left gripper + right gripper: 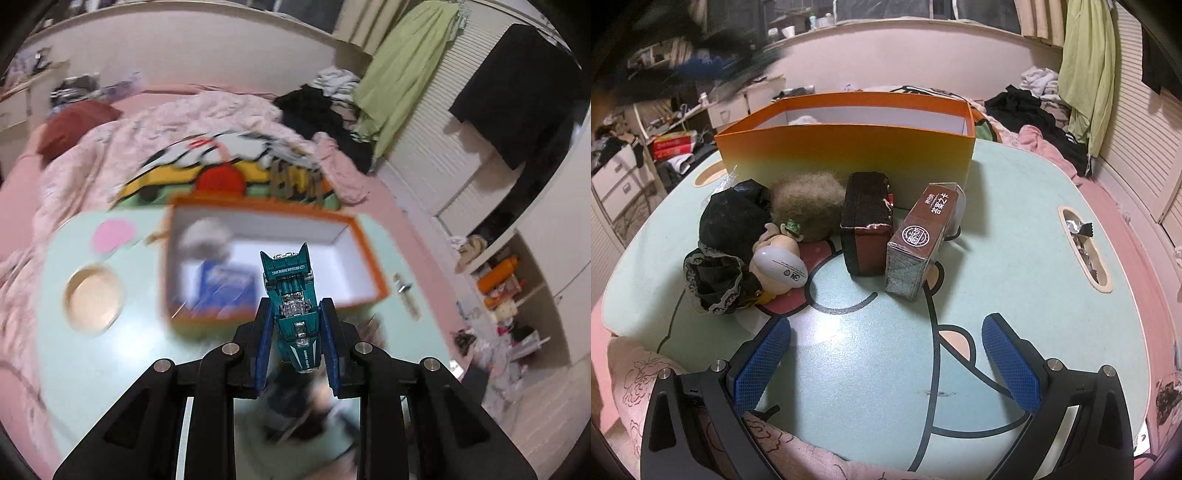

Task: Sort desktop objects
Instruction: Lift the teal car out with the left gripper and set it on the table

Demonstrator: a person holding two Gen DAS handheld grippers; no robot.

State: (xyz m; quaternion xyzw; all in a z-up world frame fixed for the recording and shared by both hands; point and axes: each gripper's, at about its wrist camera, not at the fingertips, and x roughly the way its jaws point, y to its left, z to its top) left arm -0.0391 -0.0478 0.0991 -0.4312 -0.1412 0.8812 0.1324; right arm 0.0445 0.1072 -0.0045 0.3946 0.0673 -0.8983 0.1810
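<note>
The mint-green table (1015, 229), printed with a cartoon face, carries an orange box (846, 155) with white inner walls at its far side. Just in front of the box stand a card pack (919, 240) in clear wrap, its brown face printed with the Chinese characters "答案之卡" and a round seal, a dark red case (866, 229), a fuzzy grey-brown ball (807, 203) and a black lace-trimmed cloth (727, 236). A small doll (779, 262) lies against the cloth, its white base marked "CN".

The left gripper (297, 332) is clamped tight on a teal toy car (295, 302), held above the table at the near edge of the open box; the car's writing is too small to read. The right gripper (886, 358) hangs wide open above bare tabletop, holding nothing, well short of the objects.
</note>
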